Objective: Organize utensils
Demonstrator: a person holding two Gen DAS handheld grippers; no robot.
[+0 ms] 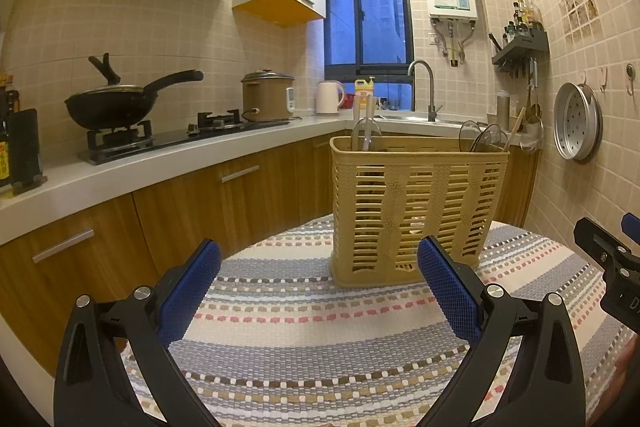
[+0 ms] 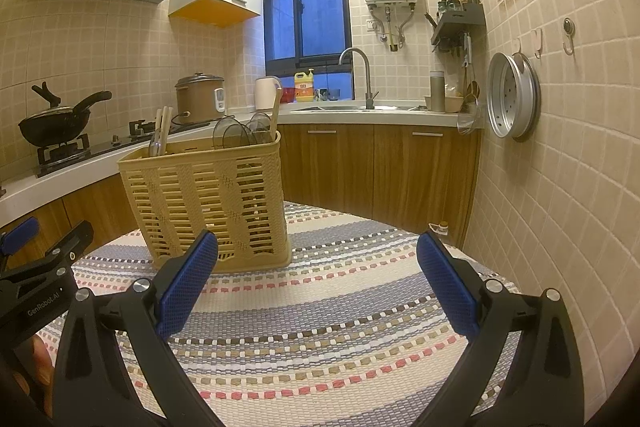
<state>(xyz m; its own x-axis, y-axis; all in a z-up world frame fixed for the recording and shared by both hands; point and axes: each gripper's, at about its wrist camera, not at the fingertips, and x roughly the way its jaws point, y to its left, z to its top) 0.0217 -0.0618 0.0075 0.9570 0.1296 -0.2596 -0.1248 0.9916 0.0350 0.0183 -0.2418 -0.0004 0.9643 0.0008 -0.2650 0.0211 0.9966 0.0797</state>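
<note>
A tan slotted plastic utensil basket (image 1: 416,211) stands upright on a striped woven cloth (image 1: 304,343); it also shows in the right wrist view (image 2: 212,203). Chopsticks (image 2: 164,131) and a clear spoon stick up at its left end. Several clear spoons (image 2: 240,133) and a wooden utensil (image 2: 275,115) stick up at its right end. My left gripper (image 1: 318,267) is open and empty, just in front of the basket. My right gripper (image 2: 316,259) is open and empty, to the right of the basket. Each gripper's edge shows in the other's view.
A kitchen counter (image 1: 120,163) runs along the left and back, with a wok (image 1: 108,107) on the stove, a rice cooker (image 1: 266,95), a kettle and a sink tap (image 2: 362,75). A metal steamer tray (image 2: 512,95) hangs on the tiled right wall.
</note>
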